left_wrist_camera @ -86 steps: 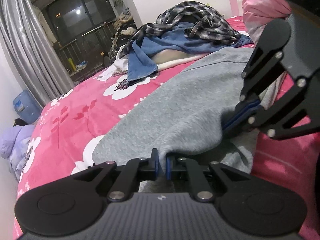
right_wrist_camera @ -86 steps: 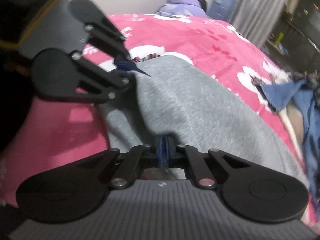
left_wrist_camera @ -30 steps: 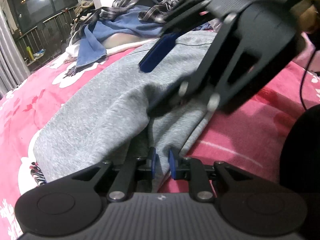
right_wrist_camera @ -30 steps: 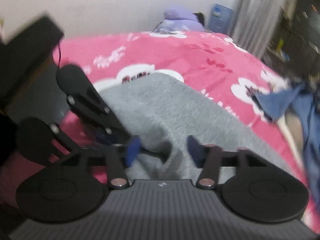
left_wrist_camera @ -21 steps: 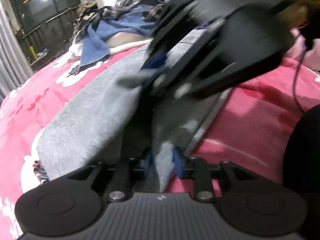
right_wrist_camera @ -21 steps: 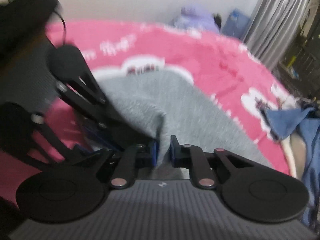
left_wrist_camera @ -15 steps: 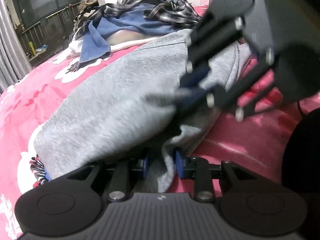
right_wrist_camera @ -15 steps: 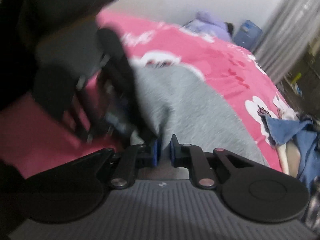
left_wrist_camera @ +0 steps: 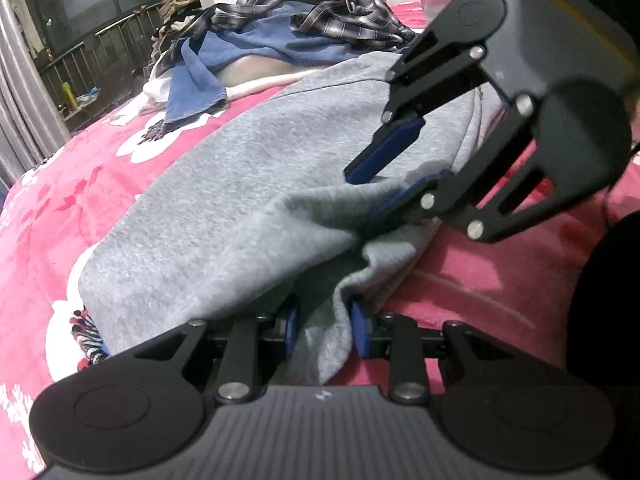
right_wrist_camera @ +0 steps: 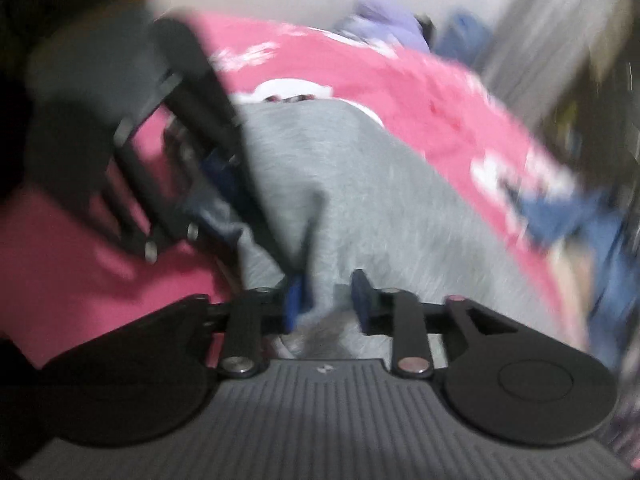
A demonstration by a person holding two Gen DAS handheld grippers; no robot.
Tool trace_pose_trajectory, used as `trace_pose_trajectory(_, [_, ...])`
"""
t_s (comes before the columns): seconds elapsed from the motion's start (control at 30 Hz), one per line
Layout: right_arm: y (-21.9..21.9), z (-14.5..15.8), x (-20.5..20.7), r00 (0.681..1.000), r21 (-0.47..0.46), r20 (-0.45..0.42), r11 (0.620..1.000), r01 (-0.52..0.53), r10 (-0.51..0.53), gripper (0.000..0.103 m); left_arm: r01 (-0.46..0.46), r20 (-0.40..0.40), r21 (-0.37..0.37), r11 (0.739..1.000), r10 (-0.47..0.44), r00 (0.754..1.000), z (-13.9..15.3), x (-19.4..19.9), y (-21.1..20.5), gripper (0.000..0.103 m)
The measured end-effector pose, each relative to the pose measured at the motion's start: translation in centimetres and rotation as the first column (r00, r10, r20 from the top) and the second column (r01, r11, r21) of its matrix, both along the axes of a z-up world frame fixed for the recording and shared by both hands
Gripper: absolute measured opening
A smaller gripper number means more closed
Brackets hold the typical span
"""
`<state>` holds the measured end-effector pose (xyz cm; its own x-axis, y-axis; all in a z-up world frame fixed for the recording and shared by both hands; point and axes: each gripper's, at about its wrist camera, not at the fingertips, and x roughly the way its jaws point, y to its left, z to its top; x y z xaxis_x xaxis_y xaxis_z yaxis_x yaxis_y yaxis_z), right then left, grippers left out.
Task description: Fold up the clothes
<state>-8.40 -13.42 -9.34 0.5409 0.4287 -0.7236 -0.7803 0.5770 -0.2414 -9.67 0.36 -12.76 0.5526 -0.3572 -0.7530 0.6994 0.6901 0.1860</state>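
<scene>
Left jaws: I am holding my left gripper (left_wrist_camera: 322, 330) low over the near hem of the grey sweatshirt (left_wrist_camera: 224, 200); its pads are standing a little apart with a fold of grey cloth hanging between them, loosely, not pinched.
Right jaws: my right gripper (right_wrist_camera: 326, 300) is sitting just beyond, pads parted too, with fabric bunched in the gap; the right wrist view is smearing, so I cannot tell how much cloth is in there.
Task's thing: the sweatshirt is lying along the pink floral bedspread (left_wrist_camera: 52, 200), its near edge rumpled and lifted at my fingers.
Slip risk: with both jaws this slack, the hem is likely sliding out if I lift, and the fold would be collapsing.
Uneven risk: if one jaw is catching a single layer and the other a double one, the crease will be running crooked.
Collision risk: my two grippers are working very close together, so crossing them could be knocking the cloth loose.
Far risk: the pile of plaid and blue clothes (left_wrist_camera: 280, 28) is touching the sweatshirt's far end and may be dragging along.
</scene>
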Motion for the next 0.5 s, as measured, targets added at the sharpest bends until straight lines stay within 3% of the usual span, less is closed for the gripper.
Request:
trace_pose_trajectory(0.13, [-1.5,-0.2,2.6,0.971,0.148,-0.222,0.981,0.124,-0.09,0.038,-0.021,0.001,-0.002,1.0,0.021,1.0,0.2,0.2,0.2,0.03])
trace_pose_trajectory(0.17, [-1.7,-0.4,3.0,0.96,0.165,-0.261,0.976,0.144,-0.097,0.037,-0.026,0.002,-0.003,1.0,0.026,1.0,0.2,0.3,0.2,0.03])
trace_pose_trajectory(0.2, [-1.3,-0.5,2.8,0.966,0.139,-0.24,0.982,0.128,-0.092,0.033,-0.032,0.002,-0.003,0.999,0.032,0.999,0.2,0.3,0.3,0.03])
trace_pose_trajectory(0.23, [-0.9,-0.6,2.5,0.974,0.109,-0.211,0.988,0.111,-0.087,0.01,-0.037,0.002,-0.004,0.999,0.037,0.999,0.3,0.4,0.3,0.03])
trace_pose_trajectory(0.3, [0.8,-0.4,0.2,0.999,-0.04,0.007,0.998,0.051,-0.051,0.007,-0.048,0.003,-0.005,0.999,0.048,0.999,0.4,0.5,0.4,0.029])
trace_pose_trajectory(0.33, [1.7,-0.4,-1.1,0.991,-0.121,0.13,0.992,0.033,-0.017,0.007,-0.053,0.003,-0.005,0.999,0.053,0.999,0.4,0.5,0.5,0.029])
trace_pose_trajectory(0.43, [3.4,-2.2,-4.2,0.925,-0.306,0.371,0.951,0.042,0.078,0.007,-0.086,-0.016,-0.017,0.996,0.085,0.996,0.5,1.0,1.1,0.028])
trace_pose_trajectory(0.5, [3.9,-4.7,-5.2,0.897,-0.421,0.409,0.907,0.021,0.17,0.007,-0.092,-0.033,-0.019,0.996,0.091,0.995,0.4,1.2,1.3,0.028])
